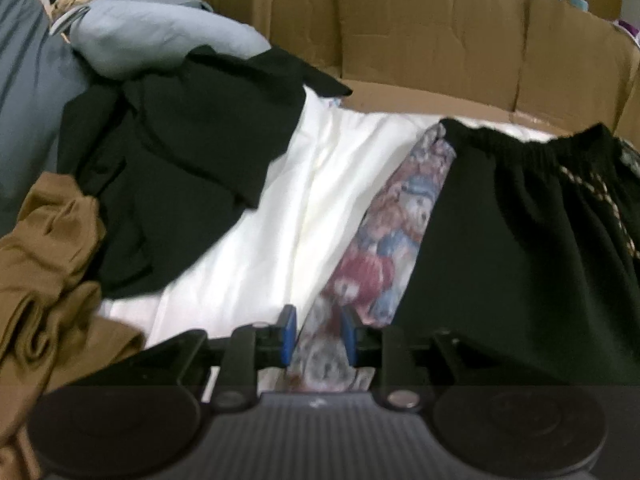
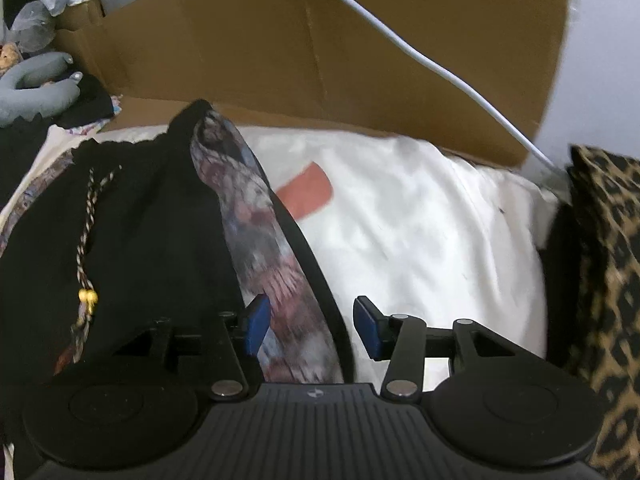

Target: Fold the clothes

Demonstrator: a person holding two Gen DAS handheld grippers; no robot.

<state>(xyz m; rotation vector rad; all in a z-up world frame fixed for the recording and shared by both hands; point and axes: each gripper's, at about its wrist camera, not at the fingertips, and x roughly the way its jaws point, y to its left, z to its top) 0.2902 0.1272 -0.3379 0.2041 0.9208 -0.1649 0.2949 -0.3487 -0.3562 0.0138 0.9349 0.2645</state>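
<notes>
Left claw straddles printed fabric; right claw gapes

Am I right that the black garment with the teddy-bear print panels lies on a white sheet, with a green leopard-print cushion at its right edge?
Nearly. The black garment does lie on the white sheet, but the leopard-print cushion at the right edge is tan and black, not green. The right wrist view shows it.

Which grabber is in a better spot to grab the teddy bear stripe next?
Probably the left gripper: the teddy bear stripe fills its narrow gap. The right gripper gapes wider.
</notes>
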